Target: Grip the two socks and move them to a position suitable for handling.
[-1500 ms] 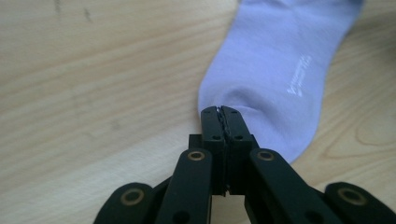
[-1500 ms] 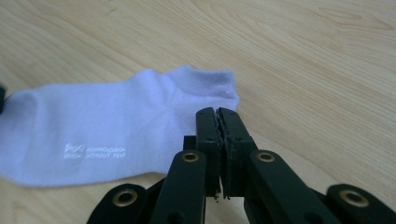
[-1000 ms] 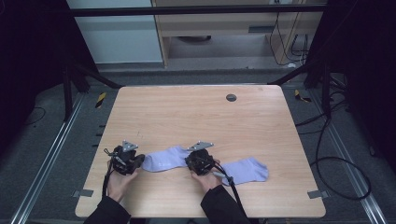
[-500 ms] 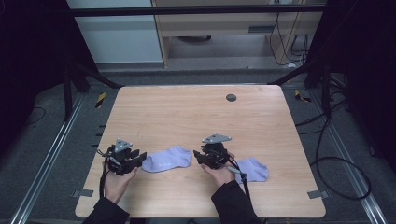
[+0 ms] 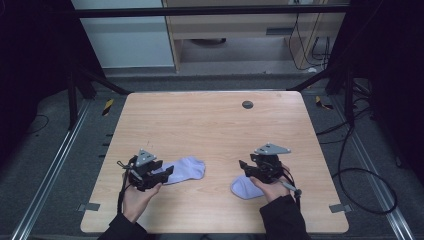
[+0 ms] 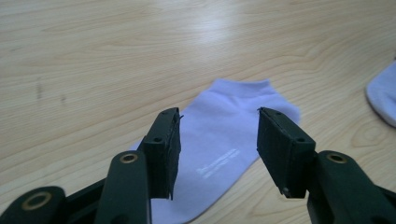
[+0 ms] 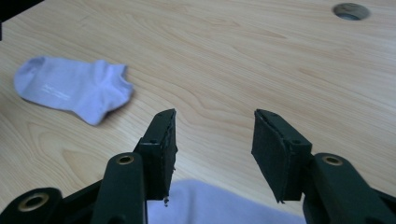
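2 lilac socks lie apart on the table [image 5: 210, 125]. Left sock [image 5: 185, 169] flat, just ahead of the left gripper [image 5: 167, 172], whose jaws are spread and empty above it. Right sock [image 5: 246, 188] partly under the right gripper [image 5: 243, 166], jaws also spread, gripping nothing.

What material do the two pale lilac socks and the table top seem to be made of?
The two pale lilac ankle socks look like soft knitted fabric, matte, with a ribbed cuff and small printed lettering. The light wooden table top shows wood grain with a slight sheen; it may be laminate or veneer.
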`<move>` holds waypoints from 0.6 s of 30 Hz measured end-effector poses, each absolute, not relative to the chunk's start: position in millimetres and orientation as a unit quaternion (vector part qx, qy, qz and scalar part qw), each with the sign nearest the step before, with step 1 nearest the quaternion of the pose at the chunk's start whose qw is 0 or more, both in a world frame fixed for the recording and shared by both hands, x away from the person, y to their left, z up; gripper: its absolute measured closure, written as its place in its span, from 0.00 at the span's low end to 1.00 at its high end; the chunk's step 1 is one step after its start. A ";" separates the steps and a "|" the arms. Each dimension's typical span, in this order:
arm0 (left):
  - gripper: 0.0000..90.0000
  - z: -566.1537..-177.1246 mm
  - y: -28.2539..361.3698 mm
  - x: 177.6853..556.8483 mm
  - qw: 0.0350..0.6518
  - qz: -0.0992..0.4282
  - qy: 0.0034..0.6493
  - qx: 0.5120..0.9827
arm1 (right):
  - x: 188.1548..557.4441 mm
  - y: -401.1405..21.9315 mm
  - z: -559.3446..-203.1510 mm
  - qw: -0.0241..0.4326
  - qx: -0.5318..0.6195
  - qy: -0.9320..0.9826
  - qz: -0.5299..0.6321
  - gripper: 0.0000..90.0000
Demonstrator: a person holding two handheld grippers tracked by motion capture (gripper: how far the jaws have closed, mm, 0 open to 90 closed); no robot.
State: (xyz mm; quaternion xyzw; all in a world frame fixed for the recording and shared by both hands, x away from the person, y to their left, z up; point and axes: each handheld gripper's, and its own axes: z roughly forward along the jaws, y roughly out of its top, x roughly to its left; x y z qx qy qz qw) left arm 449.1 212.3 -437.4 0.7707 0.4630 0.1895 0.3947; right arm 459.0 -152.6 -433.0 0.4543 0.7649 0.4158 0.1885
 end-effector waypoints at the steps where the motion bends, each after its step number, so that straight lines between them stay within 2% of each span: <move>1: 0.54 -437.0 205.4 448.8 0.396 0.187 0.457 0.774 | 457.4 -157.4 -433.3 0.190 0.457 0.763 0.415 0.55; 13: 0.54 -446.9 138.3 449.6 0.386 0.162 0.415 0.808 | 430.4 -221.5 -450.9 0.212 0.484 0.751 0.397 0.53; 18: 0.54 -451.9 119.0 450.1 0.380 0.156 0.405 0.817 | 428.3 -234.4 -458.6 0.217 0.493 0.748 0.389 0.53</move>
